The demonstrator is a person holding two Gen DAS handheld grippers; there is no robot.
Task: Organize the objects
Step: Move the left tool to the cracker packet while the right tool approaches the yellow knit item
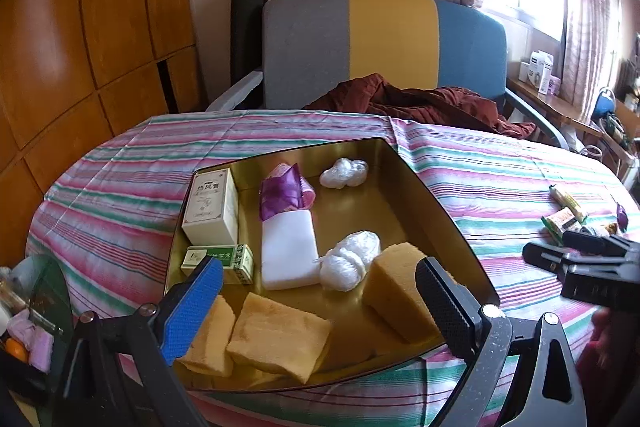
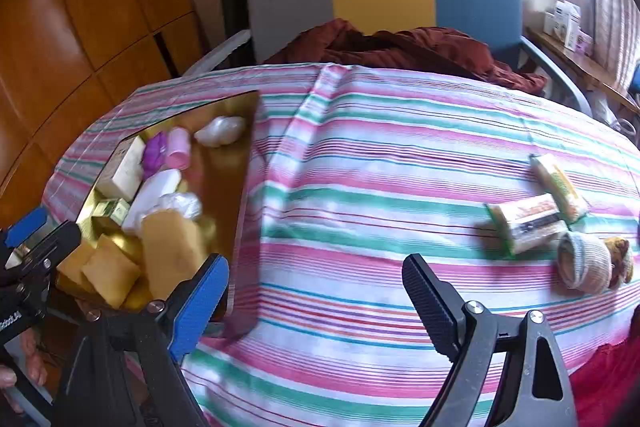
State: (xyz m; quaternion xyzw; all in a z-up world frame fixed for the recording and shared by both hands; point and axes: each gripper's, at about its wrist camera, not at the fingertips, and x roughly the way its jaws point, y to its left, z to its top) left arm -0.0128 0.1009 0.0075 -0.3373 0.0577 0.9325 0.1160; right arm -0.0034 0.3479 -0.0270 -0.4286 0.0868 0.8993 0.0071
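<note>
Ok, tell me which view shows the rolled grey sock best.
The right wrist view. There the rolled grey sock lies in full sight on the striped tablecloth, beside the snack packets. In the left wrist view it is almost hidden behind the right claw; only a sliver shows.

cream carton [image 1: 210,205] in gold tin: Chinese characters on front, too small to read | green box [image 1: 224,261]: print illegible | snack packets [image 2: 528,223] on tabletop: print blurred
</note>
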